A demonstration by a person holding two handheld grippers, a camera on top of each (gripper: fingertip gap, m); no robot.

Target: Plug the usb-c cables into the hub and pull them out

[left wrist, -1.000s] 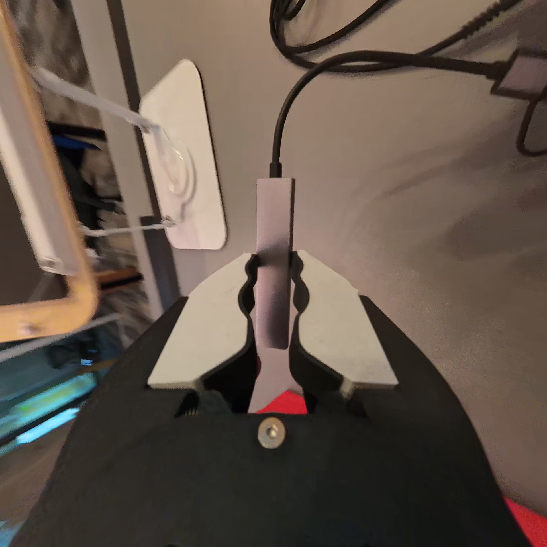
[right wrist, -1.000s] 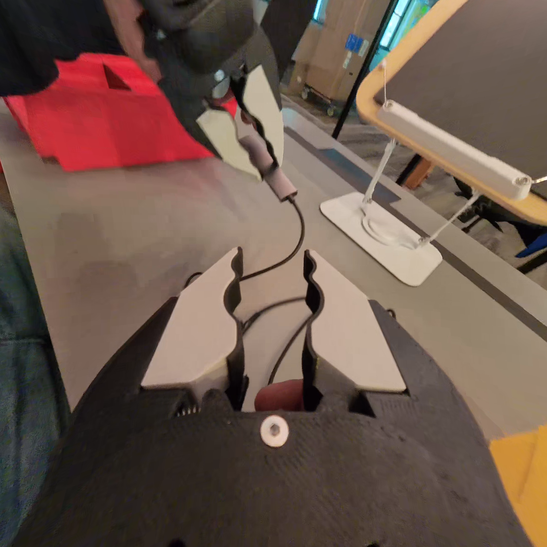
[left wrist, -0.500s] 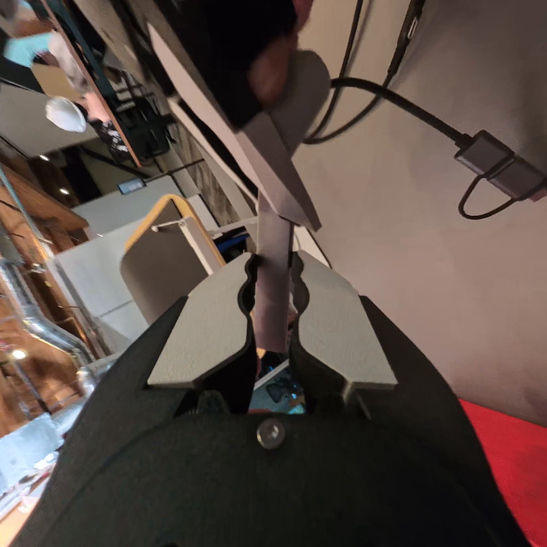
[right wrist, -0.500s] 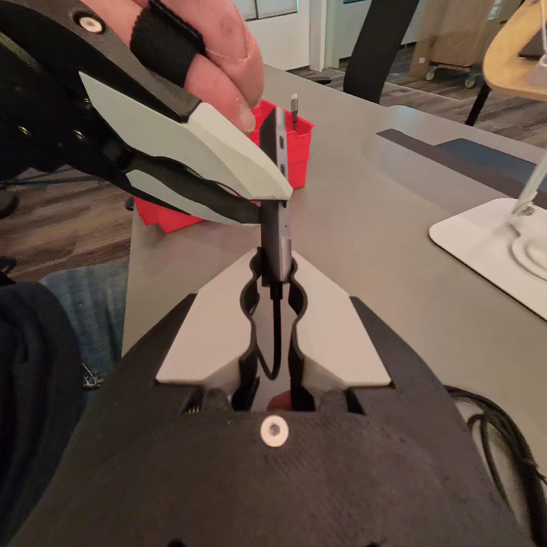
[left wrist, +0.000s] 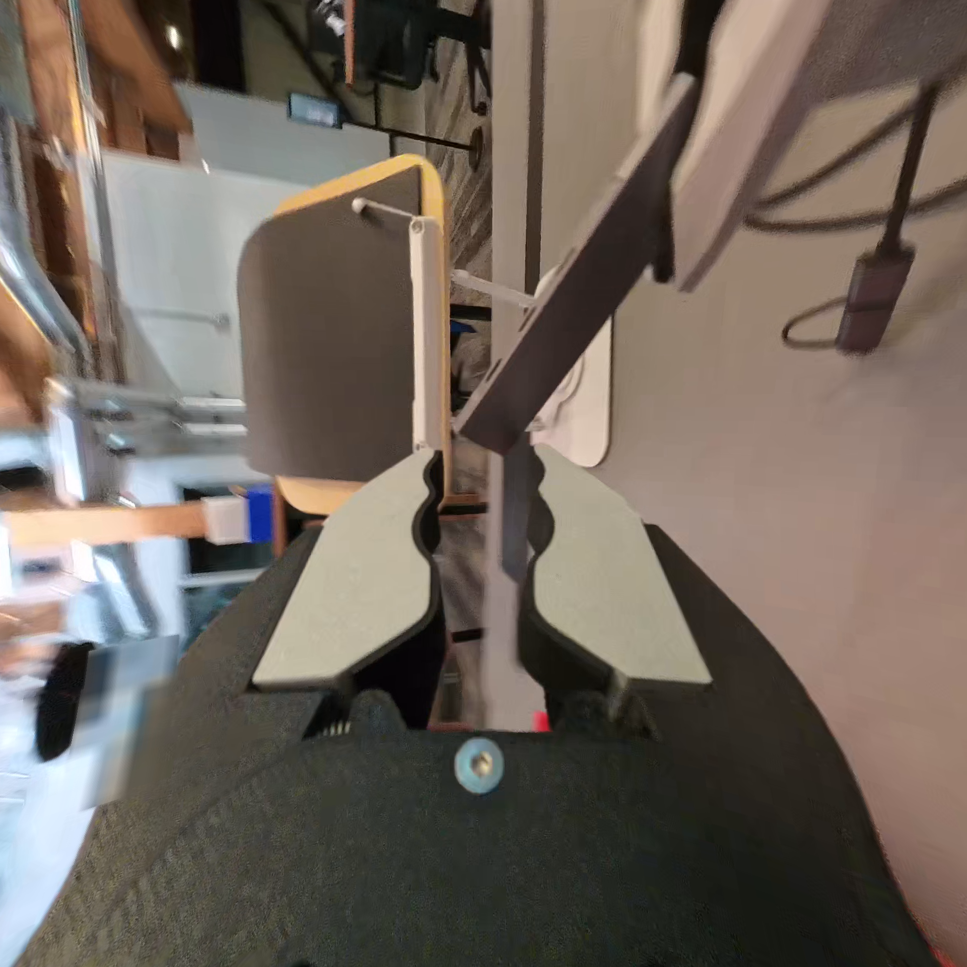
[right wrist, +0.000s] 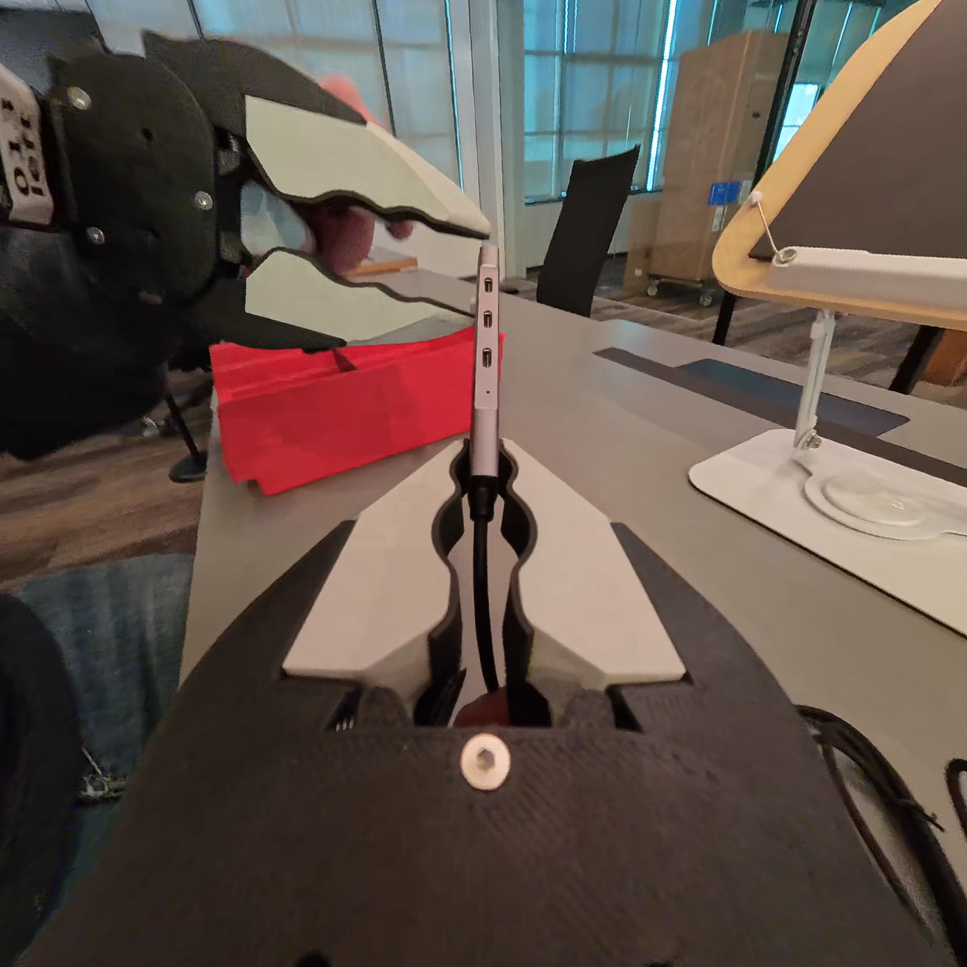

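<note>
- While the right tool [right wrist: 484,455] clamps the lower end of one slim grey hub [right wrist: 485,366], that hub stands upright just ahead of its fingertips, with three small ports showing along the narrow edge that faces the camera.
- One black cable [right wrist: 484,586] leaves the hub's bottom end and runs back between the right tool's fingers.
- One left tool [right wrist: 473,272] sits ahead and to the left of the right tool, jaws parted, its tips spread around the hub's top end; whether the upper tip touches the hub I cannot tell.
- From the left tool's [left wrist: 486,465] own view, the dark hub [left wrist: 565,324] slants away just past its fingertips, and nothing is held between them.
- One further grey adapter [left wrist: 874,303] with a dark cable lies on the surface [left wrist: 785,575], ahead and to the right of the left tool.
- One red bin [right wrist: 340,408] rests on the grey surface [right wrist: 602,418] beyond the right tool, behind the hub and to its left.
- One white stand base [right wrist: 785,502] sits to the right of the right tool, carrying one tilted board [right wrist: 863,157] with a pale wooden rim.
- Around it is an office space: tall windows [right wrist: 418,78], one dark chair [right wrist: 586,225], stacked cardboard boxes [right wrist: 706,157] and wood flooring.
</note>
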